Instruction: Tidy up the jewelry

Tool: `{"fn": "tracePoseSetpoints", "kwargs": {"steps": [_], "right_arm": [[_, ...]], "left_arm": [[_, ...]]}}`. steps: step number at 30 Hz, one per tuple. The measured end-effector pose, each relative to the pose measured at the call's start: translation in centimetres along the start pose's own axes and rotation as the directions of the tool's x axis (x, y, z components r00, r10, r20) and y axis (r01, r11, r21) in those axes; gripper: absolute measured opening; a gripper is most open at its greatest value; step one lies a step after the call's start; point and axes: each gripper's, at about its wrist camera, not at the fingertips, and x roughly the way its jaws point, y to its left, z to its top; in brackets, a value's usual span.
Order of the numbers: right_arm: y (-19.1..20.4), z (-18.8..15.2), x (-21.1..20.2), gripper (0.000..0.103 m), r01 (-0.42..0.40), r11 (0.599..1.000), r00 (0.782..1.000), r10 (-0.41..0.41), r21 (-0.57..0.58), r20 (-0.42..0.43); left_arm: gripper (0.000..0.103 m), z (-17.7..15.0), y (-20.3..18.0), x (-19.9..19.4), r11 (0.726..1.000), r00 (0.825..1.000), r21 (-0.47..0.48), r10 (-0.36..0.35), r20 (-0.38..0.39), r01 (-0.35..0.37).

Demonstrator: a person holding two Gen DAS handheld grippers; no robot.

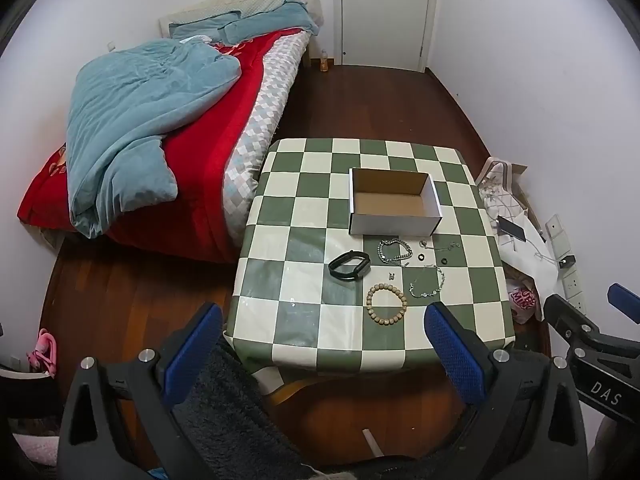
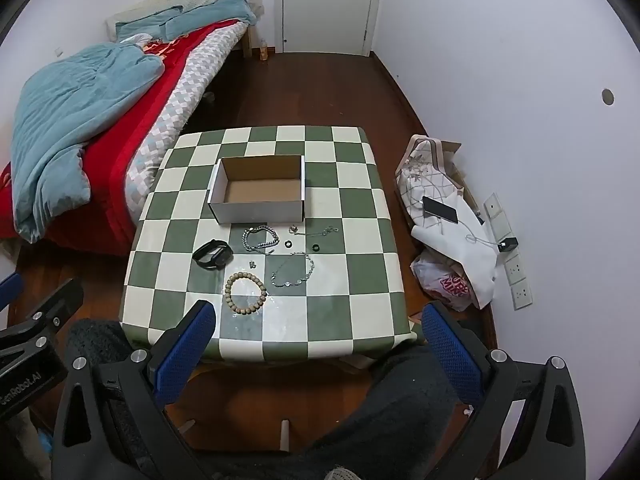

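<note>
An open cardboard box (image 1: pixel 394 204) (image 2: pixel 258 194) stands empty on the green-and-cream checked table (image 1: pixel 304 280) (image 2: pixel 360 264). In front of it lie a black wristband (image 1: pixel 349 265) (image 2: pixel 213 253), a silver chain bracelet (image 1: pixel 394 251) (image 2: pixel 260 238), a wooden bead bracelet (image 1: pixel 386 305) (image 2: pixel 245 293), a thin silver bracelet (image 1: pixel 428 286) (image 2: pixel 293 270), two small dark rings (image 2: pixel 287 244) and a fine chain (image 2: pixel 316 232). My left gripper (image 1: pixel 322 320) and right gripper (image 2: pixel 318 320) are both open and empty, held above the table's near edge, apart from the jewelry.
A bed (image 1: pixel 160 140) with a blue quilt and red blanket stands left of the table. Bags, a phone (image 2: pixel 440 210) and a power strip (image 2: pixel 508 248) lie on the floor to the right by the wall. A white door (image 1: pixel 384 12) is at the back.
</note>
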Motion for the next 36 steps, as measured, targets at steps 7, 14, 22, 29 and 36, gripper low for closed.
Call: {"fn": "tracePoseSetpoints", "kwargs": {"steps": [7, 14, 22, 29, 36], "right_arm": [[0.1, -0.1, -0.4, 0.103, 0.005, 1.0, 1.0, -0.005, -0.004, 0.006], [0.0, 0.0, -0.4, 0.103, 0.005, 1.0, 1.0, -0.005, -0.004, 0.003], [0.0, -0.1, -0.7, 0.103, 0.003, 1.0, 1.0, -0.003, -0.005, 0.007], [-0.1, 0.0, -1.1, 0.103, 0.001, 1.0, 1.0, -0.001, -0.003, 0.007], [-0.1, 0.0, -1.2, 0.103, 0.001, 1.0, 1.0, -0.001, -0.005, 0.005]], "left_arm": [[0.103, -0.1, -0.2, -0.4, 1.0, 1.0, -0.001, -0.001, 0.0, 0.001], [0.103, 0.1, -0.7, -0.4, 1.0, 1.0, 0.002, -0.003, 0.0, 0.003], [0.103, 0.0, -0.8, -0.6, 1.0, 1.0, 0.006, -0.005, 0.0, 0.005], [0.103, -0.3, -1.2, -1.3, 1.0, 1.0, 0.013, -0.01, -0.001, 0.01], [0.103, -0.2, -1.2, -1.5, 1.0, 1.0, 0.011, -0.012, -0.001, 0.012]]}}
